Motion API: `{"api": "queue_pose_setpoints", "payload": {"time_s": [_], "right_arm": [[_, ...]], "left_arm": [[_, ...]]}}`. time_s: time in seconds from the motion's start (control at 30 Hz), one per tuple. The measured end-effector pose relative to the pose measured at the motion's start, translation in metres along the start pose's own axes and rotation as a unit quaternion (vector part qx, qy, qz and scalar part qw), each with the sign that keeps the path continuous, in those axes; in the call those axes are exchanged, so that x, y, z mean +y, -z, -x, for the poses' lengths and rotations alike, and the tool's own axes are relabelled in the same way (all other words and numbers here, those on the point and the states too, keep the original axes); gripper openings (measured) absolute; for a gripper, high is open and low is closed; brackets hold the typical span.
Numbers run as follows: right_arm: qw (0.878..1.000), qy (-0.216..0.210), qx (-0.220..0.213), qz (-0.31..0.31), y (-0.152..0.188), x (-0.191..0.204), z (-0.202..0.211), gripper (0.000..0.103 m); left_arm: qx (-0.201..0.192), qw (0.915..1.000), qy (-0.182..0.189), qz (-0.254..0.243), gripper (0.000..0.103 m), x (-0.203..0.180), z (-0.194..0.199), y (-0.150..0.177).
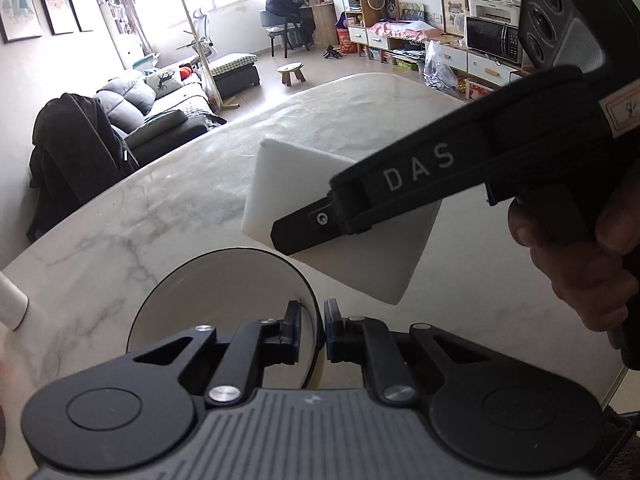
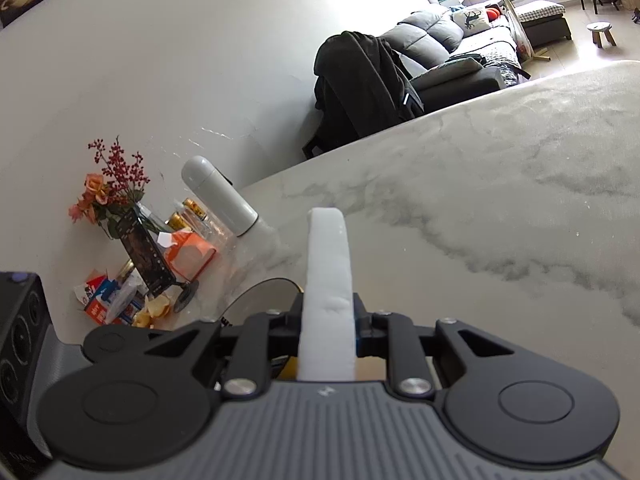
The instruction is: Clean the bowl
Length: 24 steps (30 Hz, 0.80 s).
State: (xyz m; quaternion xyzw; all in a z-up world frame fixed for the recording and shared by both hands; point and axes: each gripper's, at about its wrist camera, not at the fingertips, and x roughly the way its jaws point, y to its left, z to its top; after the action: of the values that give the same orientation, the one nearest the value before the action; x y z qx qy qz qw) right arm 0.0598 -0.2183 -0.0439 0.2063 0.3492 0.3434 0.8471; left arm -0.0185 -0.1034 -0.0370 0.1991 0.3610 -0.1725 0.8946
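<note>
Left tool (image 1: 311, 330): my fingers pinch the bowl's near rim.
Bowl (image 1: 224, 300): on the table (image 1: 120, 232), just before me.
Right tool (image 2: 328, 320): clamped on a white sponge (image 2: 328, 264), held above the bowl's far side.

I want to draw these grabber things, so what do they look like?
Both are mostly black. The left gripper has two flat black fingers on jointed bars with silver bolts, round black discs at the sides and a ribbed grey body. The right gripper has white letters "DAS" on its side, a pale label and a green light.
</note>
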Motion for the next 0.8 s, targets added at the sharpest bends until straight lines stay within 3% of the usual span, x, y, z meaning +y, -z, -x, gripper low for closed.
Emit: {"api": "queue_pose_setpoints", "payload": {"time_s": [0.27,0.5,0.63,0.73,0.8], "right_arm": [[1.000,0.017,-0.014,-0.003,-0.002,-0.001,0.012,0.022],[0.999,0.024,-0.020,-0.010,0.000,-0.003,0.016,0.022],[1.000,0.025,-0.016,-0.010,0.001,-0.001,0.013,0.023],[1.000,0.024,-0.014,-0.010,0.004,-0.001,0.013,0.023],[1.000,0.022,-0.014,-0.013,0.006,-0.001,0.013,0.023]], "left_arm": [[-0.021,0.9989,0.027,-0.032,0.011,-0.008,0.000,0.004],[-0.016,0.9987,0.049,-0.004,0.015,0.007,0.010,0.015],[-0.006,0.9992,0.039,-0.007,0.017,0.012,0.017,0.024],[-0.001,0.9994,0.032,-0.015,0.022,0.014,0.022,0.029],[-0.002,0.9996,0.023,-0.017,0.032,0.015,0.022,0.029]]}}
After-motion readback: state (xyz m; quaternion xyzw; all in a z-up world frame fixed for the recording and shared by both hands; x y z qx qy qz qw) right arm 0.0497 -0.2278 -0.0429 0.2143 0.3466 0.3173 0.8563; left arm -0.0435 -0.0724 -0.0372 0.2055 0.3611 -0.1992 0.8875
